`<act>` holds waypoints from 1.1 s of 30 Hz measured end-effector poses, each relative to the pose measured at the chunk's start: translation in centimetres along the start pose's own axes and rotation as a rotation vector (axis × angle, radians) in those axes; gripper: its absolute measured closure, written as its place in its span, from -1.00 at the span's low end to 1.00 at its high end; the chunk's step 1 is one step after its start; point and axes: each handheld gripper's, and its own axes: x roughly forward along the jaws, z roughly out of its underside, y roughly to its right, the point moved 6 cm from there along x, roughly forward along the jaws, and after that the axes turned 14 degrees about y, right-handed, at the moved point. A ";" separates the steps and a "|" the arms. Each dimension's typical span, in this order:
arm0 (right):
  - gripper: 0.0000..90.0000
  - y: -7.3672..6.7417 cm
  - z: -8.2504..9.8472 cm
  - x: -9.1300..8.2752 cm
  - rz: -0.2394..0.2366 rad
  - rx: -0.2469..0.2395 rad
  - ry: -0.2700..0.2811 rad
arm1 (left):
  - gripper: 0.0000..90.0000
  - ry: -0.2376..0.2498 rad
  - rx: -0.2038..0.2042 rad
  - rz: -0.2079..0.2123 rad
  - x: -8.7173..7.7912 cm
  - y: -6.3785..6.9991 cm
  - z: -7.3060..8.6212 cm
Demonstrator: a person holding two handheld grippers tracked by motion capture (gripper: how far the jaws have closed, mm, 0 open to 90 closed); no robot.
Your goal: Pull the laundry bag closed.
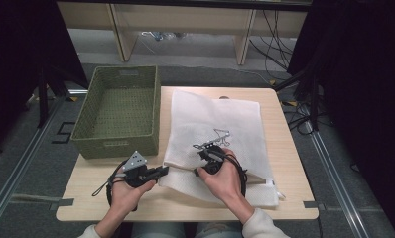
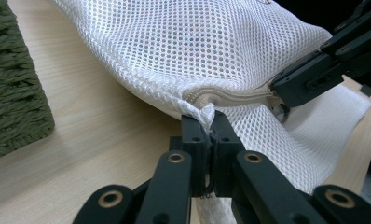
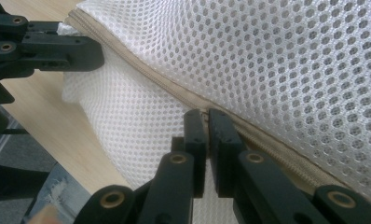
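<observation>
Left gripper (image 2: 206,122) is pinching the mesh bag's (image 1: 213,124) corner at the zip's end, right gripper (image 3: 207,116) clamped on the zip (image 3: 263,142) itself. Bag's flat on a light wood table (image 1: 285,144), green basket (image 1: 118,111) beside it, cables (image 1: 272,34) across the grey floor (image 1: 195,52) behind.

White mesh laundry bag (image 1: 213,124), beige zipper (image 2: 230,97) along near edge, flat on wooden table
</observation>
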 end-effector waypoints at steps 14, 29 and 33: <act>0.94 0.2 0.1 0.1 0.007 0.001 -0.006 | 0.91 -0.004 -0.009 -0.001 -0.1 -0.1 0.0; 0.94 0.7 0.3 -0.2 0.022 0.018 -0.013 | 0.91 -0.009 -0.016 -0.004 -0.1 -0.1 0.0; 0.94 0.9 0.4 -0.4 0.026 0.024 -0.014 | 0.91 -0.007 -0.015 -0.005 -0.1 -0.1 0.0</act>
